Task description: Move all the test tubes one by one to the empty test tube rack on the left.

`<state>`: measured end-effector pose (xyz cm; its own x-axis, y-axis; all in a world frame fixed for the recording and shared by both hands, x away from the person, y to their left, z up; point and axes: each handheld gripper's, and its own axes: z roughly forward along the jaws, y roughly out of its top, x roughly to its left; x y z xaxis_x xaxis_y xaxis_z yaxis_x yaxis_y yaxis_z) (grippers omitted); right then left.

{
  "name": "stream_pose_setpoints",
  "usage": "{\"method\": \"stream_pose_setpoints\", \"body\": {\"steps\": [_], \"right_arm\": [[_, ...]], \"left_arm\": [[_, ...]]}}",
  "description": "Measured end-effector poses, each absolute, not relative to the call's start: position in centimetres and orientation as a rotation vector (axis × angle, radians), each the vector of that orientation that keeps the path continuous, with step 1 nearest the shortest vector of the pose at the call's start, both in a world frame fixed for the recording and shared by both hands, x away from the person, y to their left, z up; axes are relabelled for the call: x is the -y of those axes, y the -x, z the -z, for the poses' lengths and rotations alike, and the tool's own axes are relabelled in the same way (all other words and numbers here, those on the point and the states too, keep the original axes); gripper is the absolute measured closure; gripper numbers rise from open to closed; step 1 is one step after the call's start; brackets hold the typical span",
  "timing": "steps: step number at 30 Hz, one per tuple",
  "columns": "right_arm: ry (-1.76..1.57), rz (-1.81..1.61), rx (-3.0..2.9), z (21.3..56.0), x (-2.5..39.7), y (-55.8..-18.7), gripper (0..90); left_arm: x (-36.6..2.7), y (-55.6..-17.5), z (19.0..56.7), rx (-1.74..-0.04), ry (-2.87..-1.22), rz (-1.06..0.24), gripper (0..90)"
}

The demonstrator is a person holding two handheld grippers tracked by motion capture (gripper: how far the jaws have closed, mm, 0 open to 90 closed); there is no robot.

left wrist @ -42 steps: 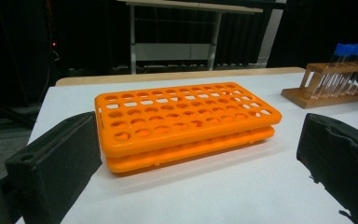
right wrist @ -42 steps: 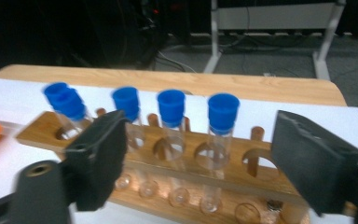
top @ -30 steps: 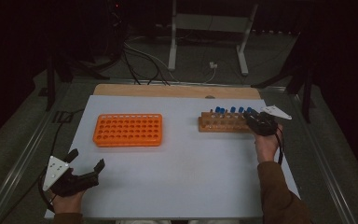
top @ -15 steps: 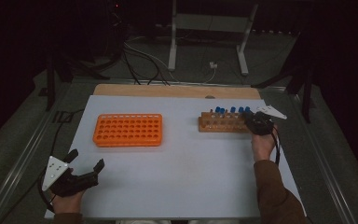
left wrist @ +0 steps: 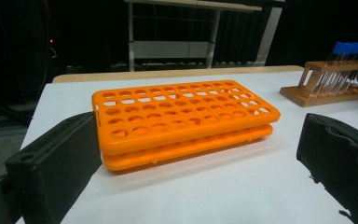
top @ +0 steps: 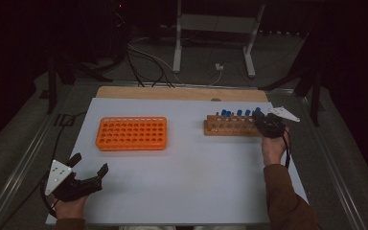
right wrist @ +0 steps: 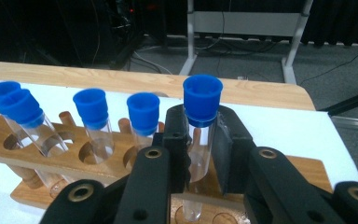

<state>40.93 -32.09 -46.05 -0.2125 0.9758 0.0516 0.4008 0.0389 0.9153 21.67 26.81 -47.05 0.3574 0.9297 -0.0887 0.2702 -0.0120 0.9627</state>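
Five blue-capped tubes across the right gripper view, rightmost tube (right wrist: 200, 126) at centre pinched by right gripper (right wrist: 200, 154) in wooden rack (right wrist: 42, 154); left gripper (top: 87, 173) spread, lower left of high view.

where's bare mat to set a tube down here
Free: the mat between the orange rack and wooden rack, and the wide front strip between the left gripper and right hand. Crowded: around the right gripper, shut on a tube.
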Motion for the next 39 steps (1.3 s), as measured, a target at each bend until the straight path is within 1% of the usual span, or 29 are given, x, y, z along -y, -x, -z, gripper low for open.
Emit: {"method": "stream_pose_setpoints", "body": {"steps": [12,22,26,33,36,39], "right_arm": [[-1.383,-1.178,-1.645,44.8,32.2,-40.7,76.5],[-1.311,-1.202,-1.627,42.0,32.1,-40.3,76.5],[-1.297,-1.222,-1.612,41.0,32.1,-39.4,76.5],[-1.270,-1.258,-1.640,40.6,32.0,-38.5,76.5],[-1.264,-1.272,-1.658,40.7,31.7,-38.0,76.4],[-1.256,-1.280,-1.687,40.9,31.2,-37.7,76.4]], "left_arm": [[-26.5,-21.8,47.1,-1.124,-1.539,-0.746,0.5],[-26.3,-21.9,47.3,-1.127,-1.547,-0.729,0.5],[-26.1,-22.0,47.4,-1.129,-1.548,-0.708,0.5],[-25.5,-22.5,47.3,-1.121,-1.566,-0.682,0.5],[-25.0,-23.5,47.2,-1.123,-1.604,-0.659,0.5],[-24.8,-23.9,47.0,-1.122,-1.605,-0.644,0.5]]}}
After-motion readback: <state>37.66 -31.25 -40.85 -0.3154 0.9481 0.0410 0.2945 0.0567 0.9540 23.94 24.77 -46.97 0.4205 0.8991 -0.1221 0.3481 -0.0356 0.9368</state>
